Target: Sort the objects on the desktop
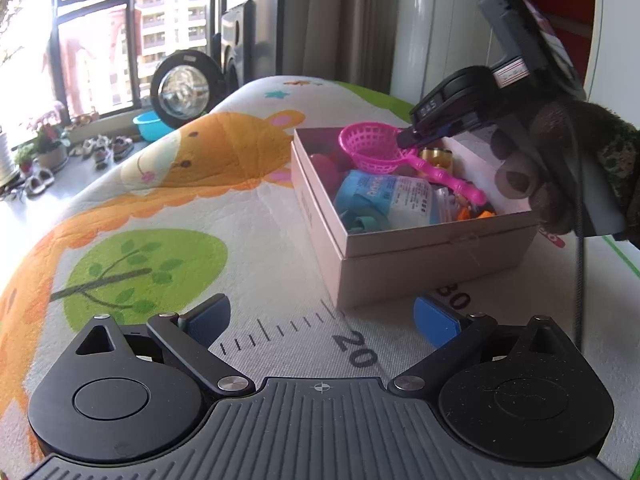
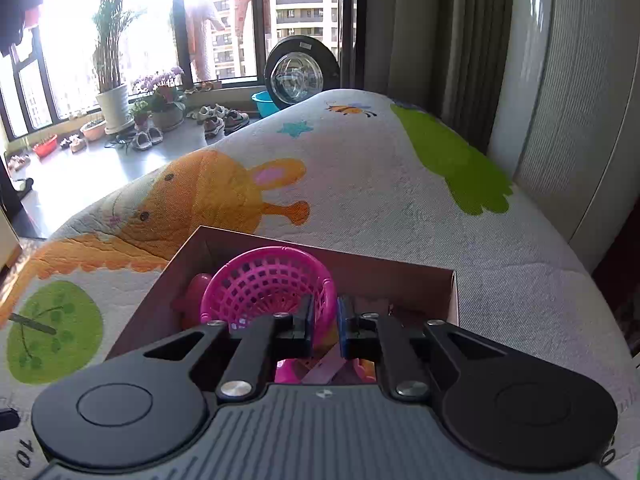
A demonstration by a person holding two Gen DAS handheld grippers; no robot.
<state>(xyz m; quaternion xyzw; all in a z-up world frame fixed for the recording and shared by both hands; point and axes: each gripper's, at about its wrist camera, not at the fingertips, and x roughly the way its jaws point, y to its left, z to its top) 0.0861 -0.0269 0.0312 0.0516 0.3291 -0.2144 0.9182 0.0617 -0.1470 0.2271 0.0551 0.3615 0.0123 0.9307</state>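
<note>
A pale pink box (image 1: 436,240) stands on the giraffe-print mat and holds several small items, among them a blue-and-white packet (image 1: 384,200). My right gripper (image 1: 412,138) is over the box, shut on the rim of a pink toy strainer (image 1: 370,148). In the right wrist view the strainer's mesh bowl (image 2: 268,284) sits between my fingers (image 2: 325,320), above the box (image 2: 416,276). My left gripper (image 1: 320,320) is open and empty, low over the mat just in front of the box.
The mat (image 1: 200,208) shows a giraffe, a green tree and a ruler scale. Beyond its far edge are a round fan (image 1: 186,88), a blue basin (image 1: 150,124), shoes and plant pots (image 2: 116,108) by the window. Curtains hang at the right.
</note>
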